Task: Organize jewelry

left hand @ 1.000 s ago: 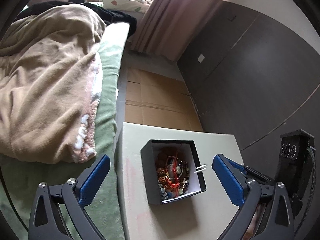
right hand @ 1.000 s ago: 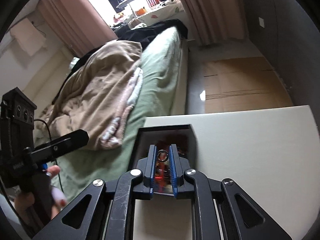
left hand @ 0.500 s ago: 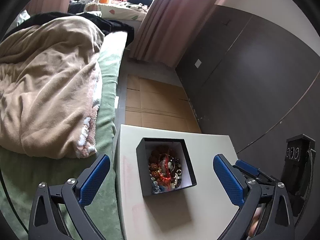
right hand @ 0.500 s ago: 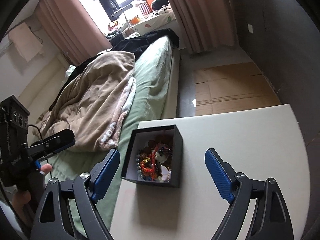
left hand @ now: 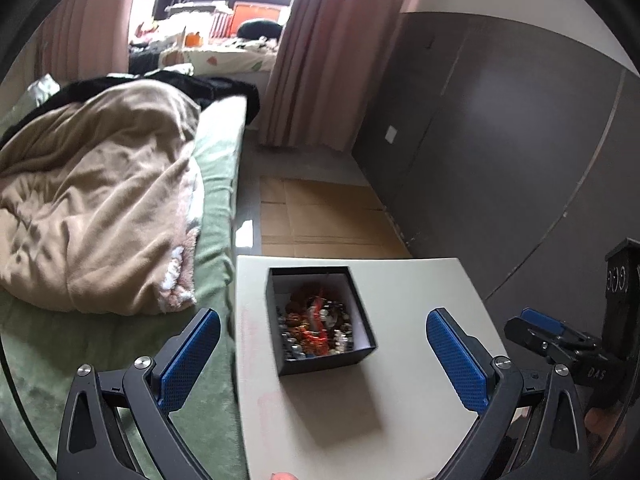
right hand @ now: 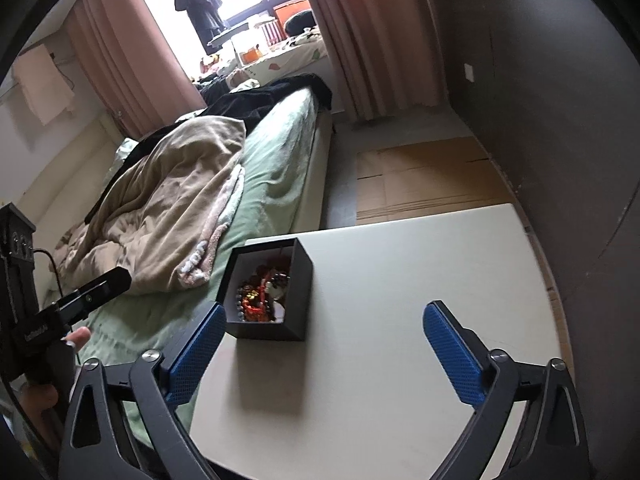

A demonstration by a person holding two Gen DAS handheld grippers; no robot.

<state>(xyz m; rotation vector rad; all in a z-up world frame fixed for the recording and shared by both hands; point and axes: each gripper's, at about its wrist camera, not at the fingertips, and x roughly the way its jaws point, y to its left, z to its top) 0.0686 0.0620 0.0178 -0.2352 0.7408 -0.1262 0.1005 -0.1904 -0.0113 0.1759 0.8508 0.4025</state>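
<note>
1. Left wrist view: my left gripper (left hand: 320, 354) is spread wide, blue pads holding nothing. The small black square cardboard box (left hand: 320, 316) sits on the pale beige tabletop (left hand: 420, 292), towards its far left corner, near the edge that runs along the green-sheeted bed (left hand: 218, 160). Inside the box is a tangled heap of beaded jewelry with red thread (left hand: 316, 328). My right gripper (left hand: 548, 334) shows at the right edge of the view, off the tabletop's right side; jaw gap not readable from here.

2. Right wrist view: my right gripper (right hand: 320, 350) is also wide apart and empty. Same black box (right hand: 268, 292) near the tabletop's (right hand: 420, 280) left edge, open top, jewelry (right hand: 262, 296) all piled inside, touching the box walls.

3. Status, my read: no loose piece visible on the tabletop in either view, so collection looks done or nearly so. Not visible: a lid, or any sorting inside the box. If organizing means untangling, that is all left.
</note>
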